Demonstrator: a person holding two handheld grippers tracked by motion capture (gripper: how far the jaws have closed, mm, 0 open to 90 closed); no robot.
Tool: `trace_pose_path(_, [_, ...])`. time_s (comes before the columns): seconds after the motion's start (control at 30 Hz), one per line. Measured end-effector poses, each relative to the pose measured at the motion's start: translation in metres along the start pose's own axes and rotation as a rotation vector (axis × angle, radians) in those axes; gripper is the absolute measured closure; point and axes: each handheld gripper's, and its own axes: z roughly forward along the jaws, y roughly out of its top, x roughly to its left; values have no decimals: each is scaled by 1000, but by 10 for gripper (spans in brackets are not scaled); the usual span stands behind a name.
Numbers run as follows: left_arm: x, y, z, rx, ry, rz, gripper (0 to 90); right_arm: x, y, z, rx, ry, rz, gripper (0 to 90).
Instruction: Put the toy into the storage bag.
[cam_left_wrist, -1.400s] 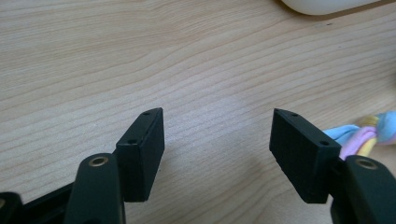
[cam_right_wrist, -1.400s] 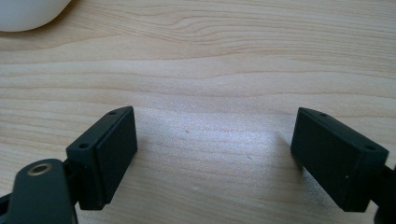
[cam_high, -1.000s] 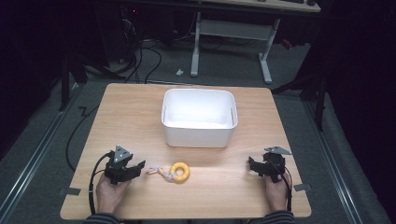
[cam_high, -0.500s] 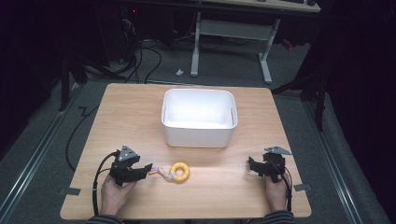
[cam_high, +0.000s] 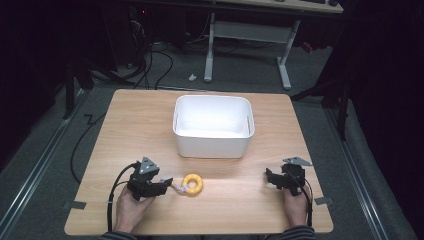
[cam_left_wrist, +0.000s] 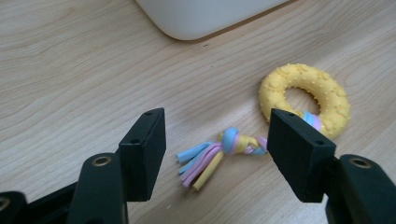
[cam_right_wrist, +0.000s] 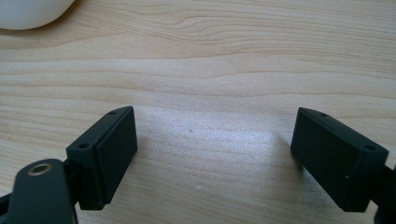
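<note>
A yellow knobbly ring toy (cam_high: 192, 184) with a knotted pastel rope tail lies on the wooden table in front of the white bin (cam_high: 212, 145). My left gripper (cam_high: 168, 183) sits just left of it and points at it. In the left gripper view the jaws (cam_left_wrist: 217, 126) stand open and have just been opening. The rope tail (cam_left_wrist: 205, 156) lies between them untouched, with the ring (cam_left_wrist: 306, 95) beyond the right jaw. My right gripper (cam_high: 270, 176) rests at the table's right front, and its jaws (cam_right_wrist: 215, 121) stand open over bare wood.
The white bin (cam_left_wrist: 205, 14) is empty and stands mid-table, and its corner (cam_right_wrist: 28, 11) shows at the upper left of the right gripper view. Cables trail from both grippers toward the near edge. Table legs and cables lie on the dark floor beyond.
My left gripper has slid right toward the toy, so the rope tail now lies between its jaws, which stand a little wider. The right gripper has not moved.
</note>
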Motion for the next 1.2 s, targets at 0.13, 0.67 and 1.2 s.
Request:
trace_pose_path(0.13, [-4, 1, 3, 8, -13, 1, 378, 0, 0, 0, 0, 1, -1, 145])
trace_pose_path(0.67, [-23, 16, 15, 33, -28, 48, 373, 0, 0, 0, -2, 4, -4, 145])
trace_pose_path(1.2, [-33, 24, 37, 89, -39, 70, 377, 1, 0, 0, -1, 6, -3, 145])
